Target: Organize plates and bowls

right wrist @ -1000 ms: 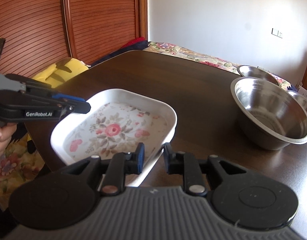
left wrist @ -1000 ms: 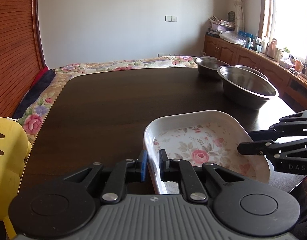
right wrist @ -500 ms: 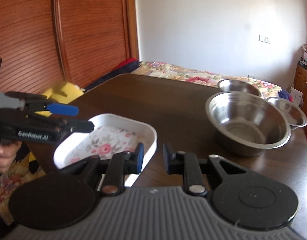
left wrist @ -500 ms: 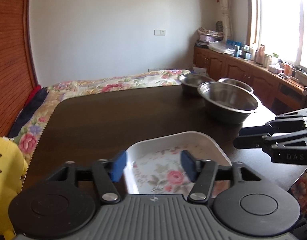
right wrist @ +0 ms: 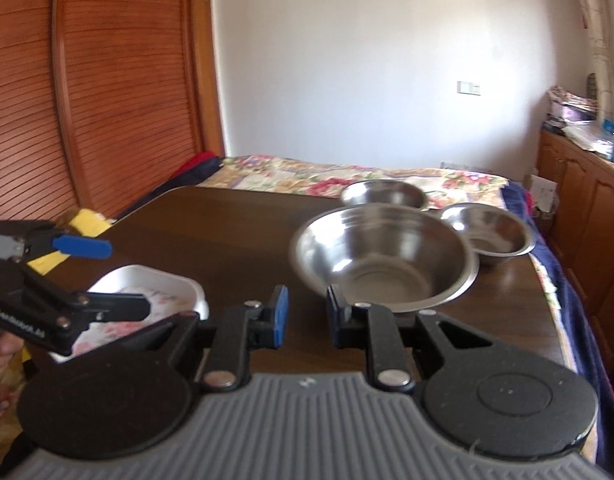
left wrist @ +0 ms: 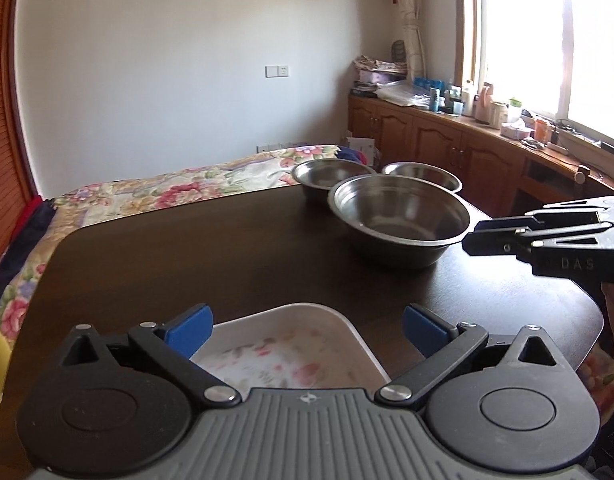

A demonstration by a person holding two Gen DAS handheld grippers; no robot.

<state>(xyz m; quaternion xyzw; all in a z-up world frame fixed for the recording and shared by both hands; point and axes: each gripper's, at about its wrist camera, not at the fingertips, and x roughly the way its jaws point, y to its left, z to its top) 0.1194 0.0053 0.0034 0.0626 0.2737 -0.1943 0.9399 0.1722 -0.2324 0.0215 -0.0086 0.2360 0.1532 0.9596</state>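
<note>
Three steel bowls cluster at the dark table's far right; the floral white dish sits at the near edge. Left gripper hangs wide open over it — right gripper narrowly parted, empty, facing the largest bowl.

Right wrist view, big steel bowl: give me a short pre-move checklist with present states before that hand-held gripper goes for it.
1. Right hand-held gripper holds nothing: ok, jaws parted a little, nothing between them.
2. Lined up with the large steel bowl: ok, its near rim sits just past the fingertips.
3. Bowl empty: ok, bare inside.
4. Bowl apart from the two small steel bowls behind it: cannot tell, rims overlap in view.
5. Left hand-held gripper released the floral dish: ok, wide open, dish resting on the table.
6. Jaw gap suits the rim: ok by judgement, the rim looks thin.
</note>
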